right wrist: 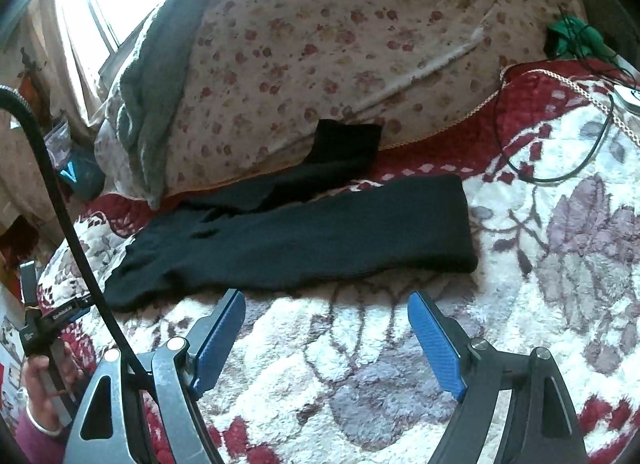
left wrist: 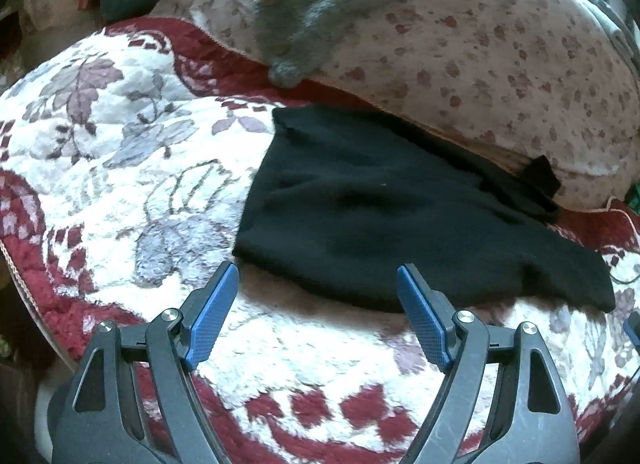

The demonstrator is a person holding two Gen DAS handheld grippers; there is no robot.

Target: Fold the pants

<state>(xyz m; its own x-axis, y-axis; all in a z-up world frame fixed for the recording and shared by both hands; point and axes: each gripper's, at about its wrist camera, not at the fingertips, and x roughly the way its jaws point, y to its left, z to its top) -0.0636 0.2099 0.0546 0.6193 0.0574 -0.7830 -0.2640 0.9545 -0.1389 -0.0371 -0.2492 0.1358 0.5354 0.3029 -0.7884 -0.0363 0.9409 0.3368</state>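
The black pants (left wrist: 384,216) lie flat across the blanket (left wrist: 120,152), far side tucked against the floral quilt (left wrist: 500,64). Both grippers hover just short of the near hem, left gripper (left wrist: 318,284) and right gripper (right wrist: 326,310) with fingers spread, holding nothing. Risks: the 2 legs are uneven, so folding may skew; pads could pinch plush blanket pile too.

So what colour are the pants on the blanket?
Black. The pants show best in the right wrist view.
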